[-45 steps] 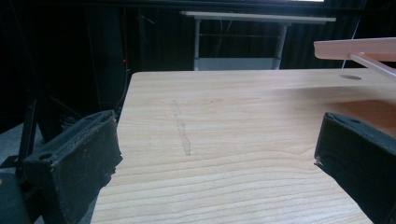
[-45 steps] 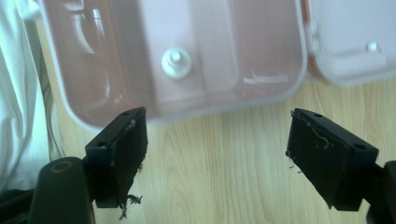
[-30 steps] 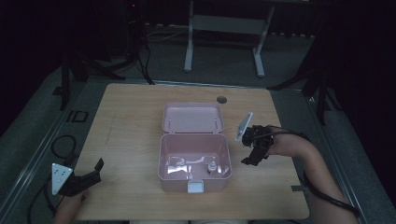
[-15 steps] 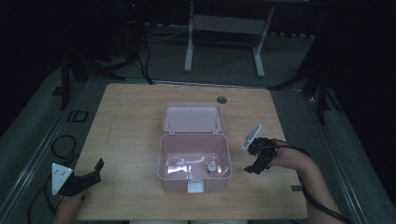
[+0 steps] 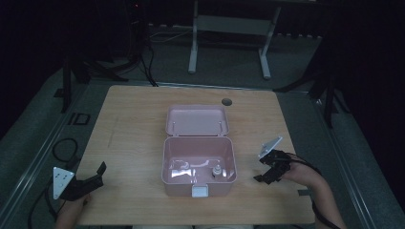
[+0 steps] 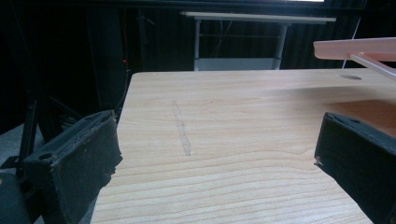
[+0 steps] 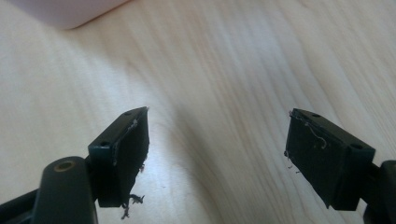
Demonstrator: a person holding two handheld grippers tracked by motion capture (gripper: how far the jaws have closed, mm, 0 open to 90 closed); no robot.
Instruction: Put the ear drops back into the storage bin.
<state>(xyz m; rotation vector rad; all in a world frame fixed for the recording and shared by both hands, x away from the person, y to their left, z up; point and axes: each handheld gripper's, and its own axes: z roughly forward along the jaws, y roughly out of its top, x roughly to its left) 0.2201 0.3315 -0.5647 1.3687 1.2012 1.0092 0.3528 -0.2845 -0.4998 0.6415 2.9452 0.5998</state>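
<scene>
An open pink box point(image 5: 174, 187) stands mid-table with its lid point(image 5: 197, 120) folded back flat. Inside lie a small knobbed item point(image 5: 217, 171) and some pale pieces point(image 5: 184, 168) that I cannot make out. My right gripper point(image 5: 267, 171) hangs low over bare wood just right of the box, jaws open and empty point(image 7: 217, 144); the box's pink corner point(image 7: 65, 11) shows at the top left of its view. My left gripper point(image 5: 98, 175) rests at the table's near left, open and empty point(image 6: 217, 154), with the box lid's edge point(image 6: 355, 46) far to its right.
The wooden table point(image 5: 133, 124) has a round cable hole point(image 5: 226, 101) behind the lid. A faint scuff line point(image 6: 182, 133) marks the wood ahead of the left gripper. Cables point(image 5: 62, 148) lie on the floor at the left, and a metal frame point(image 5: 229, 28) stands beyond the table.
My right gripper has sunk toward the table and drifted nearer and rightward, away from the box's rear right corner. The left gripper and the box have stayed put.
</scene>
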